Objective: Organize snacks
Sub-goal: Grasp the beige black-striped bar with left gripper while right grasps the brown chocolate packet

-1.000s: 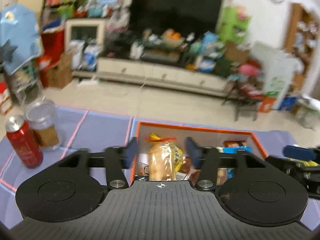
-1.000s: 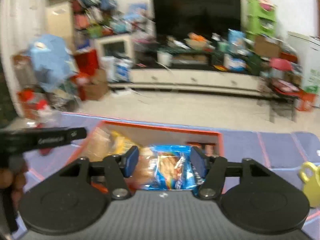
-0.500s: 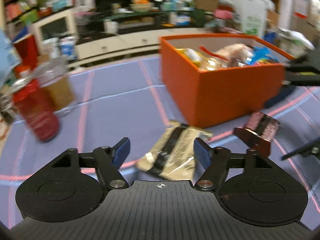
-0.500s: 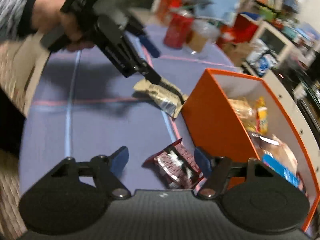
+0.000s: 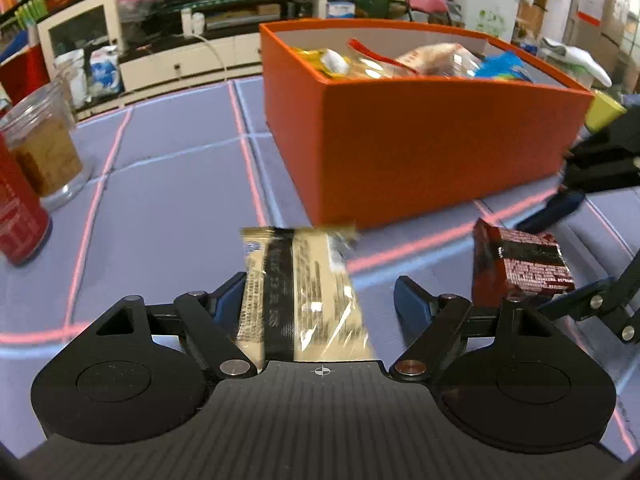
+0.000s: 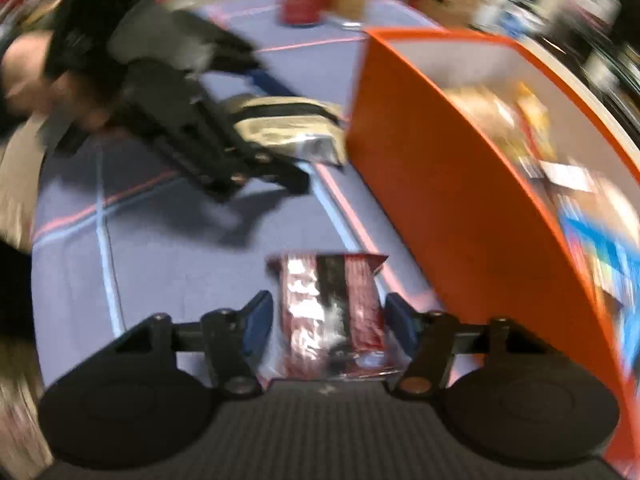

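Both hand-held grippers were over the orange box (image 5: 420, 148) a second ago; now both are low at the purple surface (image 5: 168, 200) in front of it. Left hand-held gripper (image 5: 320, 304) has been opening, jaws released, beige snack packet (image 5: 304, 292) lying between them, right pad clear. Right hand-held gripper (image 6: 328, 320) has been closing around the dark red snack packet (image 6: 332, 308); blur, grip cannot tell.

Motion blur smears the right wrist view, leaving the snacks (image 6: 532, 136) inside the orange box (image 6: 440, 184) unreadable.
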Available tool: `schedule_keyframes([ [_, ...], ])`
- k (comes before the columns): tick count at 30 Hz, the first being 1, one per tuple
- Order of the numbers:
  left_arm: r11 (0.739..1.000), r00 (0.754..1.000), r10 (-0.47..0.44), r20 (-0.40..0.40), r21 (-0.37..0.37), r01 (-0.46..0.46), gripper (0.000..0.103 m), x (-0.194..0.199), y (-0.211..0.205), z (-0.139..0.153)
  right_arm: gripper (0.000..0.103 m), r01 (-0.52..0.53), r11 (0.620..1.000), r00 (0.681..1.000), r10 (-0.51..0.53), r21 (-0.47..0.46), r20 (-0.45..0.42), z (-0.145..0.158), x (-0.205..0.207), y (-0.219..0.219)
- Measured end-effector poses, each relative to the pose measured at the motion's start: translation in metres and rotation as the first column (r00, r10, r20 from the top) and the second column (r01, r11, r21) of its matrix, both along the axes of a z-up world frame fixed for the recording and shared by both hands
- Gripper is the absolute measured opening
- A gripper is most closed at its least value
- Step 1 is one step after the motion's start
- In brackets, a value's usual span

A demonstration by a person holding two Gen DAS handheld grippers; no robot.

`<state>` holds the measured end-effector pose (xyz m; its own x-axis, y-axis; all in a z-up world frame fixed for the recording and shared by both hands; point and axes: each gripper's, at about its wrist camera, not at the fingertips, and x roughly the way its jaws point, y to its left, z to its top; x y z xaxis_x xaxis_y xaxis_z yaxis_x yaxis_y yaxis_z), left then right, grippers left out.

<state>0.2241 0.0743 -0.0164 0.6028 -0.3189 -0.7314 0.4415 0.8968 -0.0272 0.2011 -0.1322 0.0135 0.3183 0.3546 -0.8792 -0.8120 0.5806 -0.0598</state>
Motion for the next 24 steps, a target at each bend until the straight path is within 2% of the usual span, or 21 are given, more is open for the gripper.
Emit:
schedule_keyframes([
  [2, 1.000, 1.000, -0.015, -0.011, -0.004, 0.015, 0.063, -0.016, -0.008, 0.001, 0.059, 0.128, 0.991, 0.992, -0.127, 0.035, -0.005, 0.000, -0.022, -0.015],
  [5, 1.000, 1.000, -0.011, -0.017, 0.012, 0.011, 0.064, -0.040, -0.016, 0.002, 0.062, 0.290, 0.954, 0.957, -0.291, 0.081, 0.002, -0.002, -0.063, -0.035],
  [6, 1.000, 1.000, 0.003, -0.022, 0.012, -0.003, 0.064, -0.045, -0.016, 0.004, 0.070, 0.348, 0.933, 0.937, -0.350, 0.089, 0.015, -0.001, -0.077, -0.040],
  [8, 0.999, 0.998, 0.049, -0.028, -0.016, -0.050, 0.064, -0.054, -0.011, 0.011, 0.076, 0.416, 0.899, 0.906, -0.423, 0.134, 0.023, 0.004, -0.093, -0.050],
  [10, 0.991, 0.992, 0.122, -0.021, -0.051, -0.123, 0.072, -0.055, -0.004, 0.021, 0.081, 0.467, 0.859, 0.877, -0.481, 0.211, 0.016, 0.015, -0.109, -0.060],
  [11, 0.983, 0.985, 0.171, -0.024, -0.064, -0.172, 0.074, -0.052, -0.001, 0.024, 0.090, 0.477, 0.847, 0.868, -0.496, 0.234, 0.026, 0.021, -0.114, -0.061],
  [12, 0.973, 0.976, 0.218, -0.032, -0.077, -0.219, 0.076, -0.049, 0.000, 0.026, 0.091, 0.471, 0.847, 0.865, -0.498, 0.248, 0.059, 0.026, -0.116, -0.063],
  [14, 0.937, 0.942, 0.326, -0.072, -0.103, -0.333, 0.076, -0.038, 0.003, 0.026, 0.091, 0.424, 0.874, 0.869, -0.467, 0.239, 0.165, 0.028, -0.115, -0.057],
  [15, 0.913, 0.920, 0.380, -0.102, -0.119, -0.390, 0.075, -0.032, 0.002, 0.024, 0.091, 0.410, 0.883, 0.876, -0.451, 0.227, 0.172, 0.025, -0.109, -0.053],
  [16, 0.896, 0.907, 0.403, -0.123, -0.147, -0.418, 0.075, -0.029, 0.001, 0.021, 0.091, 0.409, 0.884, 0.882, -0.447, 0.227, 0.150, 0.020, -0.103, -0.050],
  [17, 0.890, 0.905, 0.403, -0.138, -0.170, -0.422, 0.074, -0.026, -0.001, 0.020, 0.091, 0.412, 0.882, 0.890, -0.443, 0.230, 0.105, 0.014, -0.095, -0.049],
  [19, 0.897, 0.912, 0.385, -0.143, -0.172, -0.406, 0.074, -0.022, -0.012, 0.015, 0.089, 0.404, 0.888, 0.906, -0.422, 0.220, 0.041, 0.003, -0.086, -0.048],
  [20, 0.903, 0.915, 0.381, -0.135, -0.159, -0.400, 0.074, -0.020, -0.017, 0.013, 0.089, 0.400, 0.893, 0.909, -0.415, 0.208, 0.036, -0.001, -0.084, -0.047],
  [21, 0.909, 0.917, 0.379, -0.126, -0.139, -0.394, 0.073, -0.018, -0.023, 0.010, 0.084, 0.396, 0.898, 0.912, -0.410, 0.192, 0.034, -0.006, -0.084, -0.046],
  [23, 0.917, 0.922, 0.375, -0.100, -0.105, -0.384, 0.073, -0.015, -0.031, 0.009, 0.083, 0.392, 0.903, 0.913, -0.405, 0.173, 0.046, -0.011, -0.086, -0.045],
  [24, 0.922, 0.925, 0.369, -0.089, -0.089, -0.377, 0.072, -0.013, -0.036, 0.008, 0.077, 0.397, 0.902, 0.911, -0.410, 0.171, 0.049, -0.011, -0.087, -0.046],
])
